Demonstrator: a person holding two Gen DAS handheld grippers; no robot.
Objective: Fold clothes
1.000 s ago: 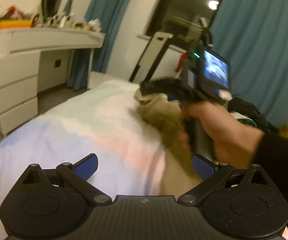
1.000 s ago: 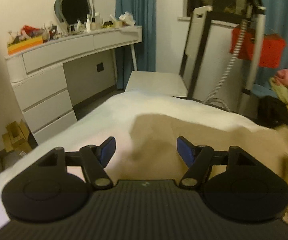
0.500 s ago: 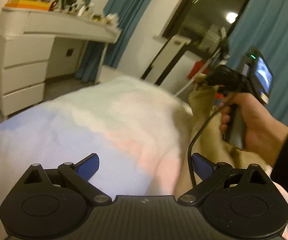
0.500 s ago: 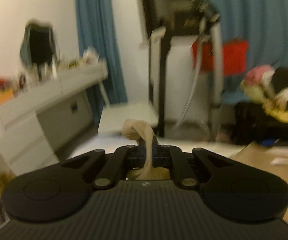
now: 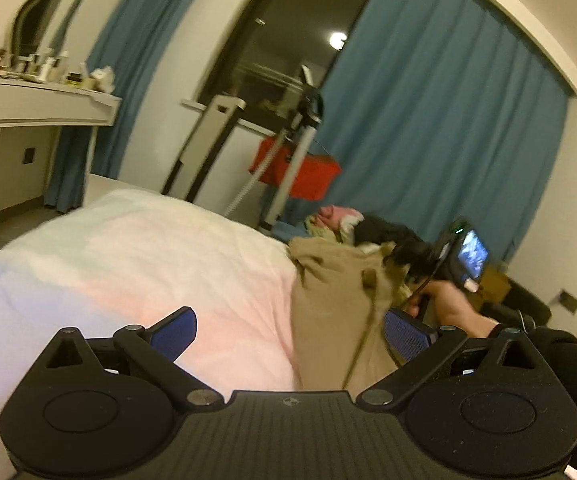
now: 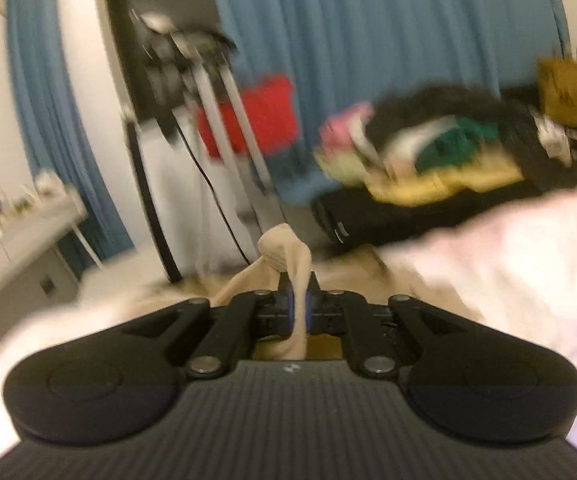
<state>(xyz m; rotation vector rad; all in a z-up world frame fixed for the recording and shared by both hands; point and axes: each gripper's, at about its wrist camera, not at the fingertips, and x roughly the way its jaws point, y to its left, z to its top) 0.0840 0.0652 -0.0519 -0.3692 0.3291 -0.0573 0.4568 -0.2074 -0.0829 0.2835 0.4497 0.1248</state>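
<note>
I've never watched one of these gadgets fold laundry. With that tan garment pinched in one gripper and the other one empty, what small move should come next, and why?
Probably bring the open left gripper over to the tan garment and pinch a second edge. The right gripper grips only one bunched corner, though its jaws are easing apart slightly, and the rest lies crumpled on the white bedding, so two holds could spread it flat.

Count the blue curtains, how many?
2. One curtain hangs left of the dark window, the other right of it, behind the red box. More may be out of view.
</note>
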